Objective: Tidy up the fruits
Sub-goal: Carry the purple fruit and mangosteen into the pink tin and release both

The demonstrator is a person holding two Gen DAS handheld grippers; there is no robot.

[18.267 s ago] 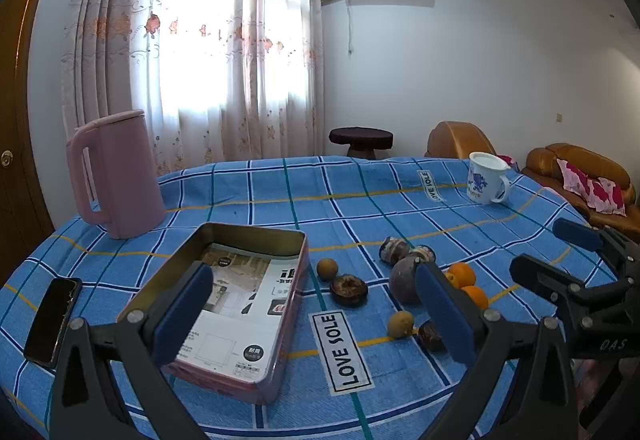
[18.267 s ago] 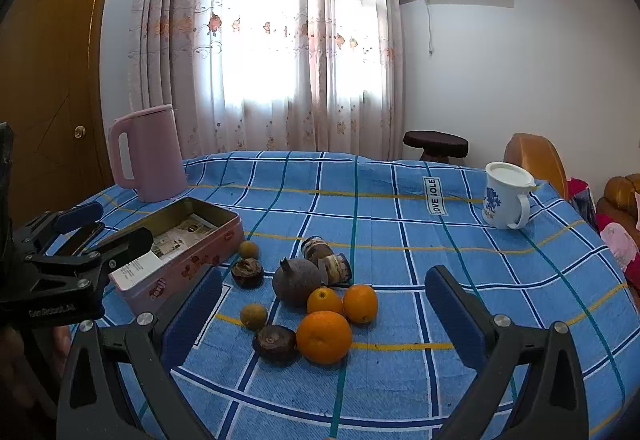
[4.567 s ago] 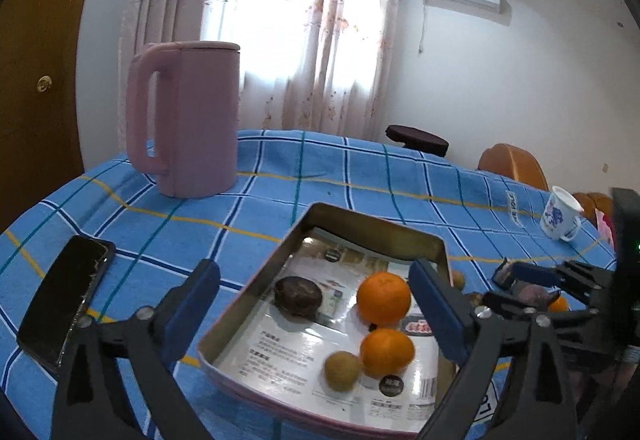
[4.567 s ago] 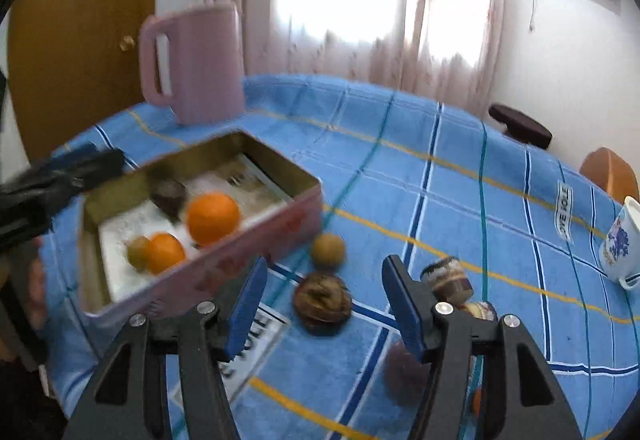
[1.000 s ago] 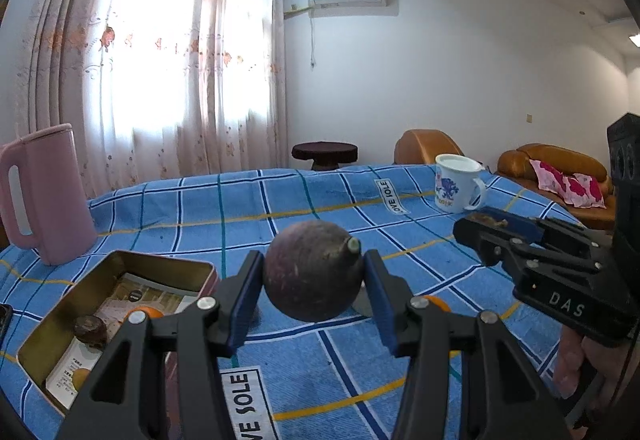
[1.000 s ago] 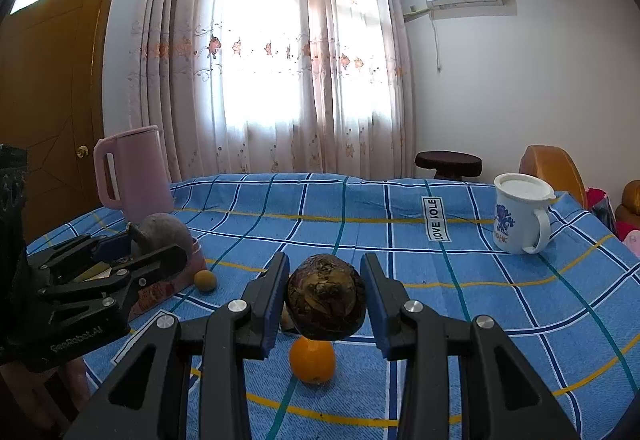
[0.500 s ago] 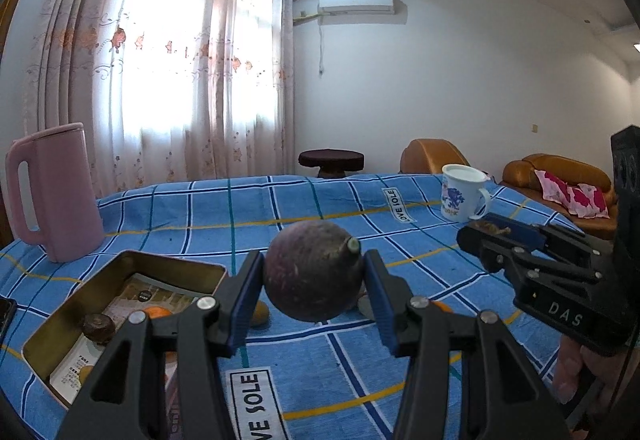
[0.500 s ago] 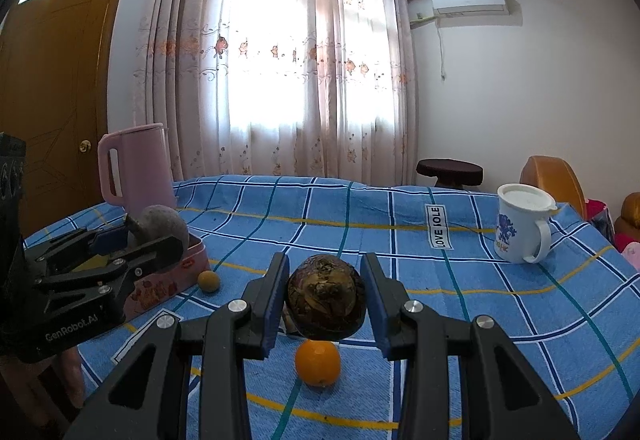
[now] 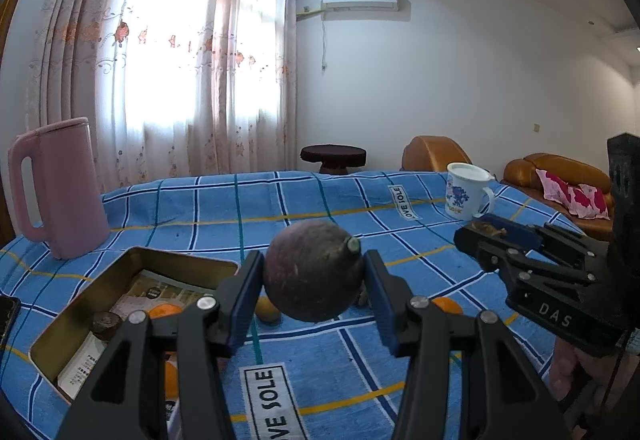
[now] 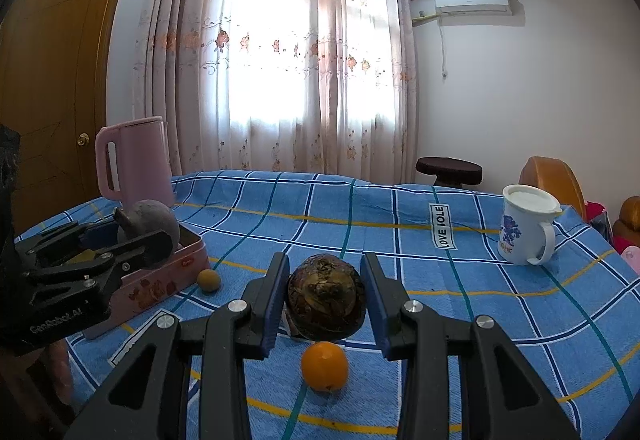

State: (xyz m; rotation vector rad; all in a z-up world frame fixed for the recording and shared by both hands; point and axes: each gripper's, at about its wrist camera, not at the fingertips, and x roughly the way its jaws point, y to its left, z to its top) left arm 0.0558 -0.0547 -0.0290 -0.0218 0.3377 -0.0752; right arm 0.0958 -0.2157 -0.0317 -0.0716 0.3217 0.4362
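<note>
My left gripper (image 9: 314, 280) is shut on a round purple fruit (image 9: 312, 270) and holds it above the table, just right of the pink tin box (image 9: 132, 260). The tin holds a dark fruit (image 9: 106, 321) and oranges (image 9: 166, 310). My right gripper (image 10: 325, 298) is shut on a dark brown mottled fruit (image 10: 325, 296), above a small orange (image 10: 324, 367). A small brown fruit (image 10: 208, 280) lies beside the tin (image 10: 160, 280). The left gripper with its purple fruit (image 10: 150, 222) shows over the tin in the right wrist view.
A pink kettle (image 9: 56, 184) stands at the back left of the blue checked tablecloth (image 9: 320, 200). A white mug (image 10: 526, 224) stands at the right. A phone (image 9: 6, 320) lies at the left edge. A small orange (image 9: 446, 306) and a brown fruit (image 9: 267, 308) lie on the cloth.
My left gripper has shifted left toward the tin with the purple fruit. My right gripper holds the brown fruit much as before.
</note>
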